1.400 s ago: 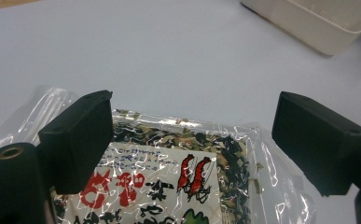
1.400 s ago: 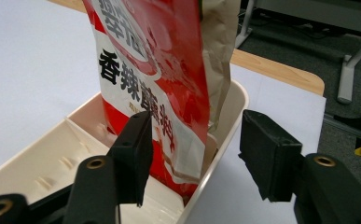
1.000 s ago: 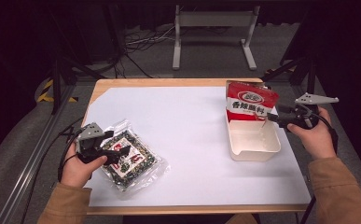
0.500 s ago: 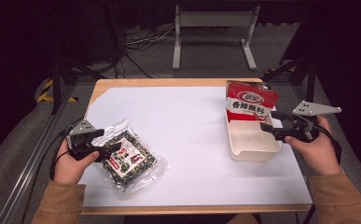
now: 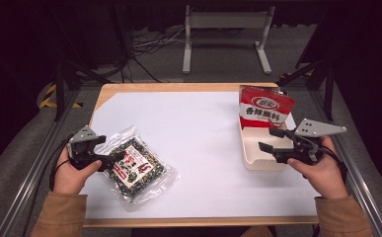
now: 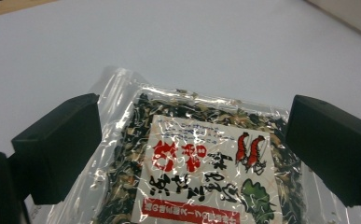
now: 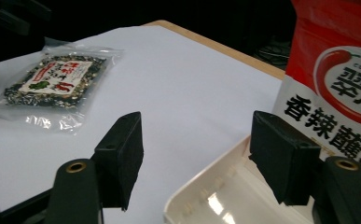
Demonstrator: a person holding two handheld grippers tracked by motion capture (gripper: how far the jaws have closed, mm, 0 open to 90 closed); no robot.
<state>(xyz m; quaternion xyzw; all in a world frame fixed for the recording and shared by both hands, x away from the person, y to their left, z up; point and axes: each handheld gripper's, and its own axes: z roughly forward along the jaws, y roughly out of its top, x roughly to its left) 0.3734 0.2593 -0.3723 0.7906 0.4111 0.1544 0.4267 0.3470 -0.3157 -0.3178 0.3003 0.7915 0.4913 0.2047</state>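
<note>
Clear seaweed packet flat on white table, left of white tray. Left gripper jaws wide, straddling packet edge. Right gripper wide open, empty, over tray.

Red pouch: "香辣蘸料", "翠宏" partly cut off. Clear seaweed packet: label upside-down, unreadable.

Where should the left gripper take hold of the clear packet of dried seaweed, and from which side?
Probably by the near left edge of the clear packet, coming in low from the person's side. It lies flat on the white sheet, so only a thin rim offers purchase. The left gripper already stands open with a jaw either side of that end; slide one jaw under the crinkled border and pinch.
</note>
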